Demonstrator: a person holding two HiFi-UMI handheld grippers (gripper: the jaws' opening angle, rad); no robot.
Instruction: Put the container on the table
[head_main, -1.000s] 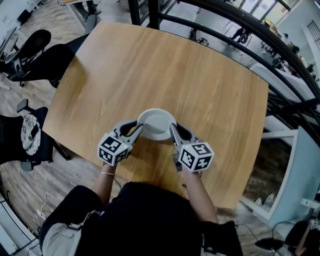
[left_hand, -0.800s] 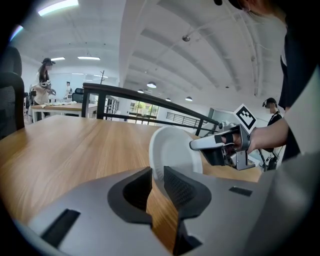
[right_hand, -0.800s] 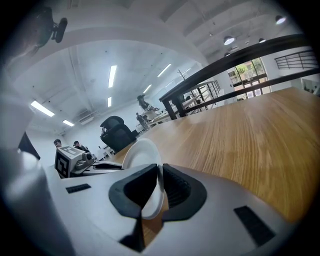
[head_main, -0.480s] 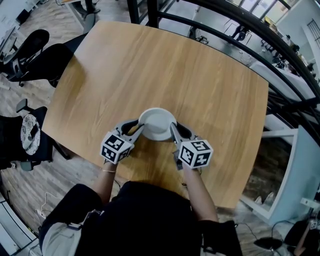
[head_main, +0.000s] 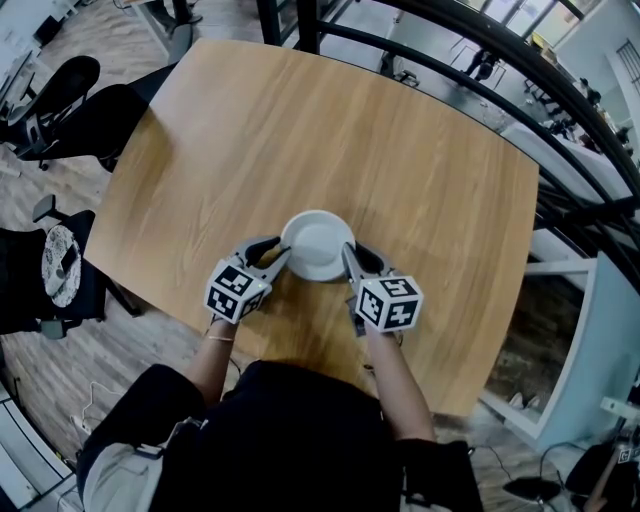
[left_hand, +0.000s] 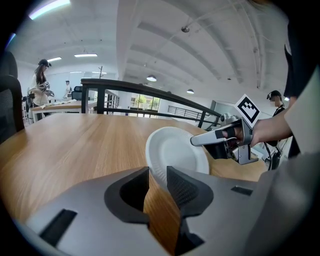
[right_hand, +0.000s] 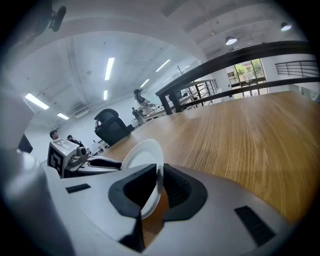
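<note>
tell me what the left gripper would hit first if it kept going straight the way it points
The plate: the left gripper grips its near rim, so pushing on would just shove it. Past the plate, the right gripper on the far rim looks next in line, though depth is unclear.

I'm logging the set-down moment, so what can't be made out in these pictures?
- Whether the container touches the table: head view looks from above; the left tool and right tool hide its lower rim in their own views.
- Part of the table's near edge: head view, covered by the person's body.
</note>
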